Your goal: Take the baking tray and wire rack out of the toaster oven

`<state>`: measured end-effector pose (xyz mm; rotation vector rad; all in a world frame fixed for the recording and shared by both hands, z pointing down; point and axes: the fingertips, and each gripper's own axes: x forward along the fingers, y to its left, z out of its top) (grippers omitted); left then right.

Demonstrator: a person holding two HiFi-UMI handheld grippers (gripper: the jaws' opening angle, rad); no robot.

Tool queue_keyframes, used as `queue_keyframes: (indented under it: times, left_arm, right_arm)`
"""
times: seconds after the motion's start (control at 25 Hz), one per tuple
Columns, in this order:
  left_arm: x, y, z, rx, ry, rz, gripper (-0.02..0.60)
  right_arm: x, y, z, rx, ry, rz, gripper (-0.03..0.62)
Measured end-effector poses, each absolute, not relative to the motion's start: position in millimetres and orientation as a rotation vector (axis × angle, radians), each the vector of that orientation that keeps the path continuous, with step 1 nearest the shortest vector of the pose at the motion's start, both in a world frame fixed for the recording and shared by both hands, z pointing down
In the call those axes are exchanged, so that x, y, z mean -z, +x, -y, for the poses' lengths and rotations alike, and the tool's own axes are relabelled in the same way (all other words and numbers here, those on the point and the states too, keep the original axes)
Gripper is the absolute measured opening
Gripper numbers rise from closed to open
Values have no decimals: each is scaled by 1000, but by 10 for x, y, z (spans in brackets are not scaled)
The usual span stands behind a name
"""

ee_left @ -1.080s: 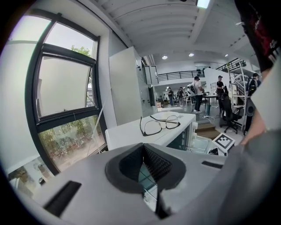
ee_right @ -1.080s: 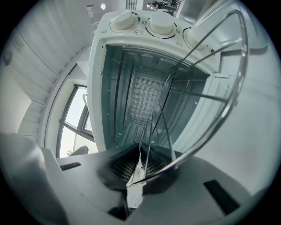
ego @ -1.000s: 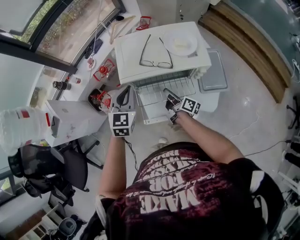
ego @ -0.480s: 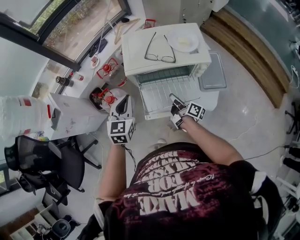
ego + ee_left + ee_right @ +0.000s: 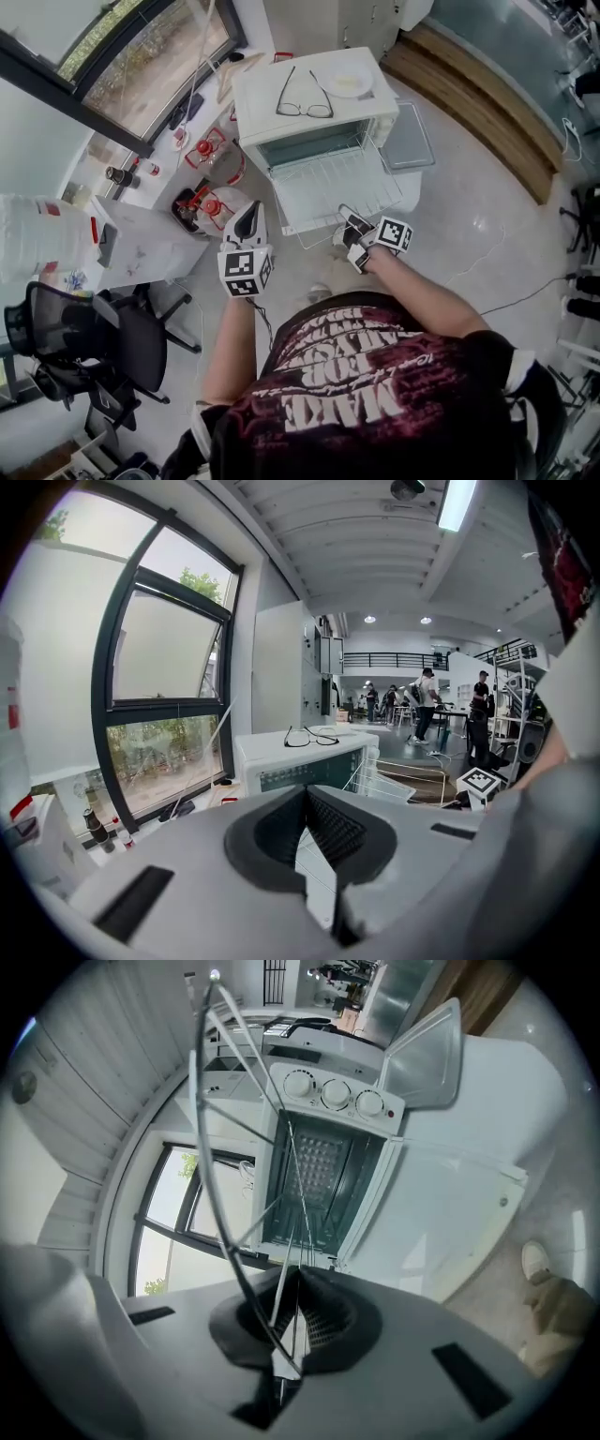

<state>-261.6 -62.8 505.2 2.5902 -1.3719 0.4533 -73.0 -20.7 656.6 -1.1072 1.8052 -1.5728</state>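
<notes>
The left tongs [image 5: 249,217] are closed on nothing, beside the toaster oven [image 5: 309,94]. The wire rack [image 5: 330,180] lies over the open door, mostly drawn out. It looks light and stiff (likely to snag) and is best held by the front wire, where the right tongs [image 5: 349,231] pinch it. The baking tray [image 5: 408,141] sits on the surface. The shirt print reads "MAKE".

The wire rack [image 5: 333,183] came out of the toaster oven [image 5: 309,94]: a second before, most of it was inside the opening, and now nearly all of it stood out over the open door [image 5: 450,1213]. The right gripper [image 5: 352,230], at the rack's front edge, moved back from the oven toward the person. The left gripper [image 5: 249,217], which had been just beside the door's left edge, also drew back and was farther from it. The oven itself looked farther away in the head view.
</notes>
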Motion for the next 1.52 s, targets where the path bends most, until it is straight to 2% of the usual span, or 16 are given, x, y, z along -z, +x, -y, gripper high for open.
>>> queue_keyframes:
  times: [0.24, 0.64, 1.12, 1.52]
  left_arm:
    - [-5150, -2274, 359, -472, 2639, 1243, 6]
    - [-5022, -1142, 85, -515, 2774, 1080, 6]
    - [-4821, 330, 82, -497, 2750, 1143, 6]
    - [-4920, 845, -45, -562, 2695, 1218, 6]
  right_arm:
    - [-6492, -475, -267, 1584, -1144, -1817, 6]
    - [-6367, 452, -498, 1532, -1185, -1766, 6]
    - [-6372, 1734, -623, 1672, -1079, -1859, 6]
    - [-6497, 2302, -460, 1760, -1002, -1961, 6]
